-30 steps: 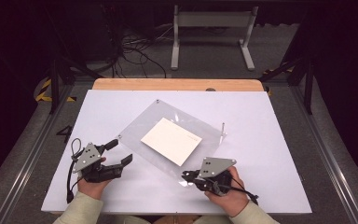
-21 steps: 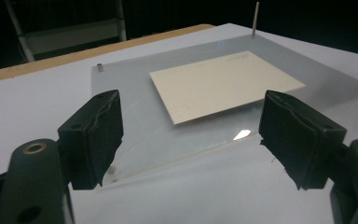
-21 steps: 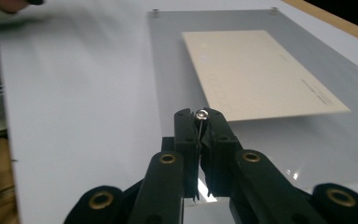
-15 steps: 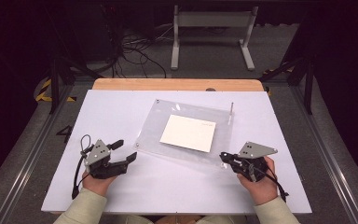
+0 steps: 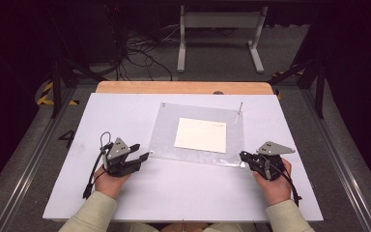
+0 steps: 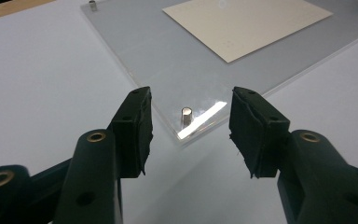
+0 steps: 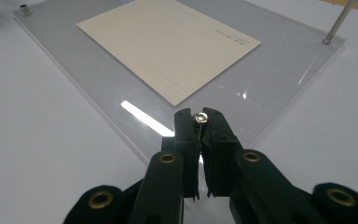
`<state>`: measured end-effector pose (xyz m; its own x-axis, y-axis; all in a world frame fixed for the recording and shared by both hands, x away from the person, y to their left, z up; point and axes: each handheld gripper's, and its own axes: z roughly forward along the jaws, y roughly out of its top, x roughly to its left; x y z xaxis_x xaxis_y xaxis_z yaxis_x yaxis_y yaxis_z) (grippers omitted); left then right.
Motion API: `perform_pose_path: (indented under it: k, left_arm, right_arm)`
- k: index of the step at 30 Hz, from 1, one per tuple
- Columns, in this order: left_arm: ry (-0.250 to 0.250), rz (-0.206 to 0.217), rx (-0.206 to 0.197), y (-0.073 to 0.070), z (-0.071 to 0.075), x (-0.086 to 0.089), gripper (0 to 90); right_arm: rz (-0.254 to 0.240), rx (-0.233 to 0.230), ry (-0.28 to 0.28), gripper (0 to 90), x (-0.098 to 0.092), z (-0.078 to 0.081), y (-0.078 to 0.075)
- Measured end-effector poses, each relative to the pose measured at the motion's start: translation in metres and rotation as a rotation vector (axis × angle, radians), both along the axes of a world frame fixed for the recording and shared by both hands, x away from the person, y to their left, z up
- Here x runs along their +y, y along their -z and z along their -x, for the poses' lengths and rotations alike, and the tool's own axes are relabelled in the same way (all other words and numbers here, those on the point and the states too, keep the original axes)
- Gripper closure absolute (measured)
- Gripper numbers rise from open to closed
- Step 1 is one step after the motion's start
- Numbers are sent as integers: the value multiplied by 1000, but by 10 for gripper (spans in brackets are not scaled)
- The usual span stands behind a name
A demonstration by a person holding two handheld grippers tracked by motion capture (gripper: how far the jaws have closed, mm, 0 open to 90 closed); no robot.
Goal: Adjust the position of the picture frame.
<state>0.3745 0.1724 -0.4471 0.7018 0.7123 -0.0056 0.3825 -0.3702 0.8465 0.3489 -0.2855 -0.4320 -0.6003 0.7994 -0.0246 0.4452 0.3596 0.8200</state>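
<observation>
A clear acrylic plate (image 5: pixel 166 140) lies on the white table (image 5: pixel 125 116) with a cream sheet of paper (image 5: pixel 201 135) under its middle. My left gripper (image 5: pixel 141 151) sits at the plate's near left corner. In the left gripper view its jaws (image 6: pixel 190 100) have just been closing. They stand open on either side of a small metal stud (image 6: pixel 186 115) without touching it. My right gripper (image 5: pixel 243 155) is at the near right corner. There it (image 7: pixel 199 114) is shut on another small metal stud (image 7: pixel 199 119).
A thin metal rod (image 5: pixel 239 112) stands upright at the plate's far right corner (image 7: pixel 336 21). A short stud (image 7: pixel 25 9) marks another corner. A wooden strip (image 5: pixel 183 87) runs along the table's far edge, with a white stand (image 5: pixel 220 29) and cables on the floor beyond.
The plate has swung from a diagonal lie to square with the table as my right gripper moved right with its corner. My left gripper moved right to the near left corner, jaws narrower.
</observation>
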Motion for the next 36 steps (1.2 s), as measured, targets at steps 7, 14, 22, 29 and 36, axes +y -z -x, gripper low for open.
perform_pose_path:
  k: [7, 14, 22, 29, 36]
  left_arm:
    - [5, -16, 86, 5, -25, -17, 619]
    - [35, -97, 104, 16, -33, -24, 724]
    - [34, -116, 103, 14, -34, -24, 836]
    - [169, -206, 170, 4, -16, -24, 840]
    - [367, -243, 228, -1, 20, -31, 841]
  right_arm:
    - [-11, -7, -2, 847, -1, 0, 2]
    - [-16, -13, 0, 847, -1, 1, 2]
    - [-14, -14, 5, 847, 0, 2, 2]
    - [-21, -4, 3, 847, -5, 3, 2]
    - [-31, 6, 16, 846, -12, 4, 1]
